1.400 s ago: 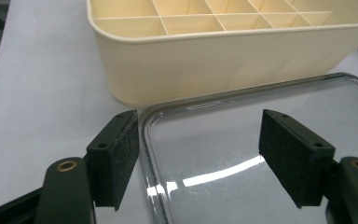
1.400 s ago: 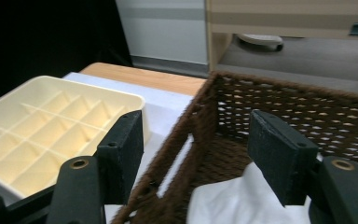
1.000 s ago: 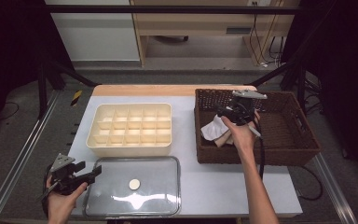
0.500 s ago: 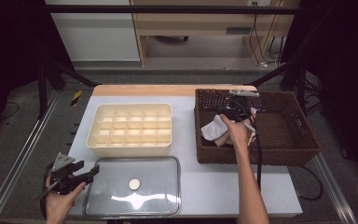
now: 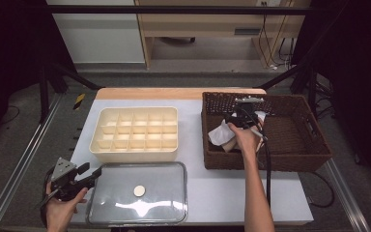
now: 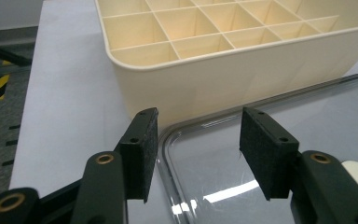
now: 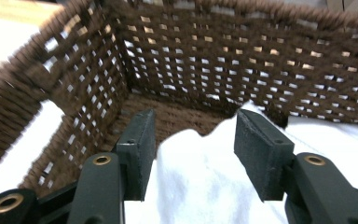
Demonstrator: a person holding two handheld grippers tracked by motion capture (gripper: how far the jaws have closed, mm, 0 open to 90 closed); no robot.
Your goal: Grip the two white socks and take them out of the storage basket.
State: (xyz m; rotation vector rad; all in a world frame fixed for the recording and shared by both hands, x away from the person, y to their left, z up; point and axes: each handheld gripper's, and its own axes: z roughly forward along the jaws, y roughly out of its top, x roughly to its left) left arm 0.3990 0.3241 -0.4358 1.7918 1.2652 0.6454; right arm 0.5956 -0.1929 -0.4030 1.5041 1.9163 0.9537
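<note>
Black foam pads (image 6: 142, 149) on the left gripper (image 6: 198, 156): jaws part-open, just been closing, nothing pinched. The rounded corner of the lid (image 6: 279, 140) lies between and below them; pads do not press on it.

Lid: clear, grey-rimmed, flat on the table (image 5: 222, 188) at its near edge, a pale round knob (image 5: 138, 191) at its centre. In the high view the left gripper (image 5: 92, 173) sits at the lid's (image 5: 169, 203) near left corner, held in the left hand (image 5: 60, 205).

Tray (image 6: 223, 51): cream plastic, divided into small compartments, just behind the lid and close to it. In the high view the tray (image 5: 135, 152) stands left of centre.

Black pads (image 7: 261, 149) on the right gripper (image 7: 193, 154): jaws part-open, just been closing, a fold of cloth (image 7: 200, 186) rising between them; whether the pads press on it cannot be told.

Cloth: white, crumpled, in the left part of the basket (image 7: 205, 60). High view: right gripper (image 5: 241, 116) down inside the basket (image 5: 294, 154), right hand (image 5: 245, 137) over the cloth (image 5: 218, 133).

Basket: dark brown wicker, rectangular, on the right of the table, well apart from the lid, just beside the tray.

Table: white top, wooden strip along the far edge.
</note>
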